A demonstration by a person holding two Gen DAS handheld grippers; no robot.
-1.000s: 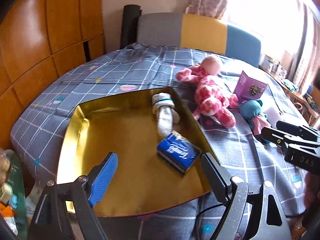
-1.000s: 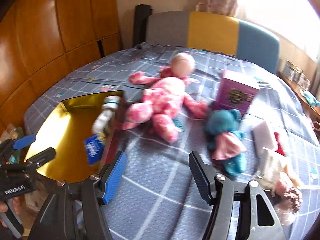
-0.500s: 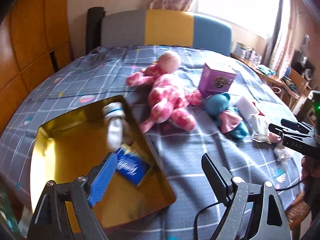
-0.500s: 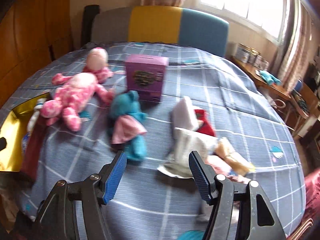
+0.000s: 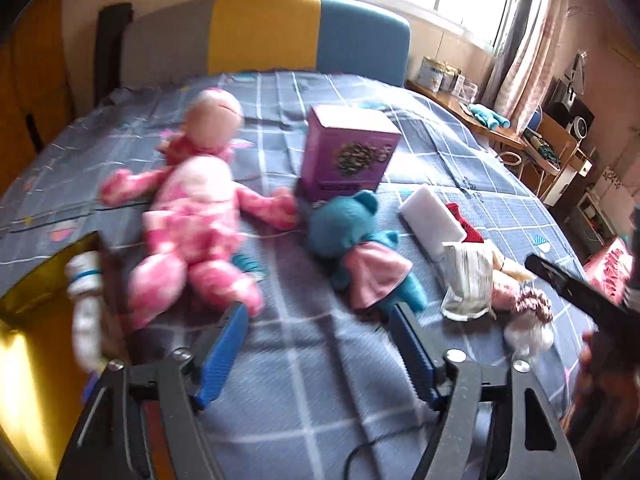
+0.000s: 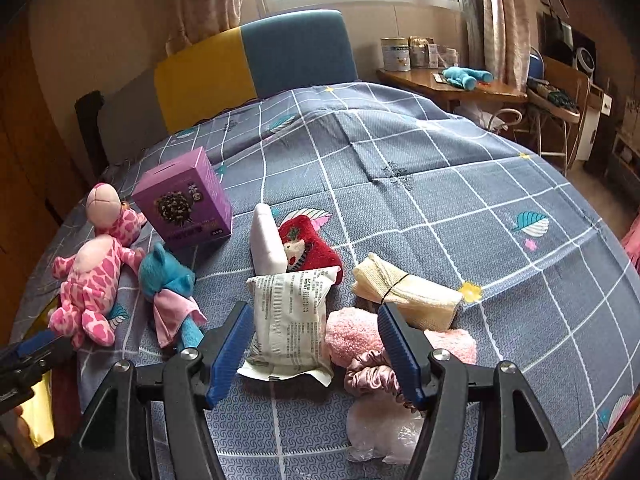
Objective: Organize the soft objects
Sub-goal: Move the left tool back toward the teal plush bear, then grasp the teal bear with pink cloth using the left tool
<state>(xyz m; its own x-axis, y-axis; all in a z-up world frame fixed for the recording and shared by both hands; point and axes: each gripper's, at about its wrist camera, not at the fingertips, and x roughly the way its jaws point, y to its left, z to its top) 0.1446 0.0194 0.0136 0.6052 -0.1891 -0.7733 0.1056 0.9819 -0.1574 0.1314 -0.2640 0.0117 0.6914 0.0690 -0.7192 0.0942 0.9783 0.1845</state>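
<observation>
A grey-blue quilt with a white grid pattern covers the whole bed and carries every soft thing. At its near left edge lies an open gold-lined metal tin, with a rolled white sock with a teal band leaning at its rim. Next in size is the pink spotted plush doll with a pale round head, stretched out with its head far and its legs near, just right of the tin. Right of it stand an upright purple cardboard box, then the teal plush bear in a pink skirt, a white foam block, a red fuzzy sock, a white printed plastic packet, a cream rolled towel bound by a black band, a pink fluffy sock and a dusty-pink satin scrunchie. The left gripper has just been closing somewhat, yet its blue pads are released over bare quilt with nothing between them; the doll's legs lie just far-left of its fingers and the bear just far-right. The right gripper is also released, grasping nothing, and the packet lies between and just beyond its fingers, long axis running near to far along them. The right hand looks nearer to that small pile, the left to the plush toys.
</observation>
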